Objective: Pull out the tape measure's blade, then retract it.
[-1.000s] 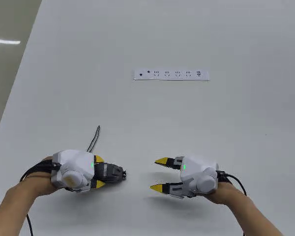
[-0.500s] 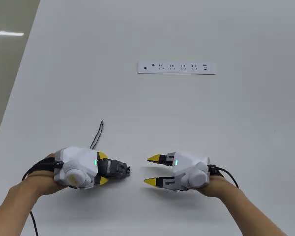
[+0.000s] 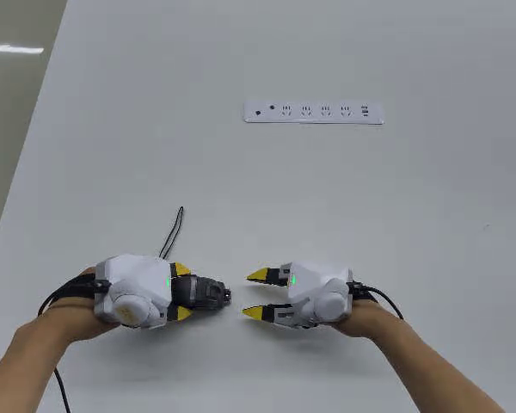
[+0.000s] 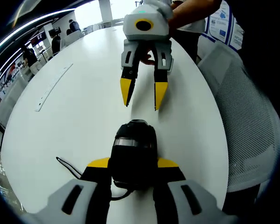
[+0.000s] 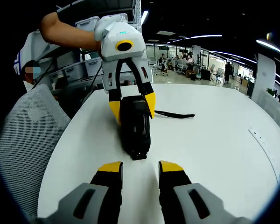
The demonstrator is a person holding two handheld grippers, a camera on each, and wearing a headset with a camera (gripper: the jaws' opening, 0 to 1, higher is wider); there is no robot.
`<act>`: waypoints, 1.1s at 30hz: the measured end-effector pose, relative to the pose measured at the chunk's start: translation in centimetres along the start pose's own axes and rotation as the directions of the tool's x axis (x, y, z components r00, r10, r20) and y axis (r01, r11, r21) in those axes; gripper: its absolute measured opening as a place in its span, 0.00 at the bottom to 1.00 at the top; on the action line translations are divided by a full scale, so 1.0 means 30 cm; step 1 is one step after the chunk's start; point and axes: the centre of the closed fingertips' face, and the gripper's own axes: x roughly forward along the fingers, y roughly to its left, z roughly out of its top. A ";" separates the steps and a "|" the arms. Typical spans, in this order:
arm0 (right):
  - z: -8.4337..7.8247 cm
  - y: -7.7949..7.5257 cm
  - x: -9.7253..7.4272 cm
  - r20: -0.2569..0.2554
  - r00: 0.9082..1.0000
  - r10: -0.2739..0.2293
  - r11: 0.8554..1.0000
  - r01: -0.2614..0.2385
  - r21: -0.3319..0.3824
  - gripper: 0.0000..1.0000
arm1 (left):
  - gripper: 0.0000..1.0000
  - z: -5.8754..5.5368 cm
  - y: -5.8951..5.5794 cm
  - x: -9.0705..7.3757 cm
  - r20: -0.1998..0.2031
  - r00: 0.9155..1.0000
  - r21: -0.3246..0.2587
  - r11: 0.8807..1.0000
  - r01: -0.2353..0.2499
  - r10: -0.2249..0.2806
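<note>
Yellow-tipped fingers of the left gripper are clamped on either side of a dark grey, rounded plastic tape measure. The tape measure sits low over the white tabletop, near the person's edge, with its front end sticking out past the fingertips. The right gripper faces it head-on from just beside. Its own two yellow-tipped fingers stand apart with nothing between them, and their tips are near the case's front end but not touching it.

No blade shows outside the case, so the pull-out step looks not yet begun. This appears to be the approach to the blade's end. The next move likely calls for the right gripper's fingers to close on the small tab at the front of the case. The gripper would then draw straight away while the left gripper holds the case firm.

Counted, there are two grippers and one tape measure. One thin black cord loops on the table behind the left gripper. One long white power strip lies well apart, farther up the table.
</note>
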 end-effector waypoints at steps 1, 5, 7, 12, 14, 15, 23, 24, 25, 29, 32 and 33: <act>0.000 0.000 0.005 -0.001 1.000 0.002 1.000 -0.002 -0.002 0.29 | 0.30 -0.001 0.000 0.000 0.002 1.000 -0.001 1.000 -0.001 0.001; -0.004 0.001 0.030 -0.005 1.000 0.013 1.000 -0.013 -0.007 0.27 | 0.30 -0.001 0.001 -0.001 0.009 1.000 -0.007 1.000 -0.006 0.006; -0.009 0.004 0.044 -0.009 1.000 0.021 1.000 -0.021 -0.008 0.26 | 0.30 -0.001 0.002 -0.002 0.014 1.000 -0.010 1.000 -0.008 0.008; -0.016 0.005 0.069 -0.018 0.999 0.028 0.999 -0.029 -0.020 0.24 | 0.30 -0.001 0.003 -0.004 0.025 1.000 -0.018 1.000 -0.010 0.011; -0.014 0.002 0.074 -0.018 0.999 0.029 0.999 -0.030 -0.032 0.24 | 0.30 -0.002 0.003 -0.004 0.029 1.000 -0.018 1.000 -0.010 0.010; -0.017 0.001 0.080 -0.023 0.999 0.033 0.998 -0.034 -0.046 0.24 | 0.30 -0.002 0.003 -0.004 0.033 0.999 -0.019 1.000 -0.009 0.009; -0.020 0.009 0.105 -0.028 0.998 0.062 0.996 -0.064 -0.066 0.20 | 0.29 -0.001 0.004 -0.004 0.043 0.999 -0.015 1.000 -0.004 0.004; -0.022 0.010 0.109 -0.031 0.998 0.062 0.996 -0.064 -0.067 0.20 | 0.29 0.000 0.003 -0.004 0.045 0.999 -0.015 1.000 -0.003 0.003; -0.018 0.011 0.109 -0.024 0.998 0.064 0.996 -0.065 -0.063 0.20 | 0.29 0.001 0.003 -0.004 0.047 0.999 -0.012 1.000 -0.001 0.001; -0.014 0.004 0.118 -0.020 0.998 0.061 0.997 -0.062 -0.051 0.19 | 0.29 0.001 0.002 -0.005 0.053 0.999 -0.006 1.000 0.004 -0.004; -0.012 0.003 0.124 -0.014 0.998 0.067 0.997 -0.067 -0.044 0.17 | 0.29 0.002 0.001 -0.005 0.056 0.998 -0.009 1.000 0.005 -0.004; -0.011 0.004 0.124 -0.014 0.998 0.068 0.997 -0.068 -0.045 0.16 | 0.29 0.003 0.001 -0.005 0.057 0.998 -0.009 1.000 0.005 -0.004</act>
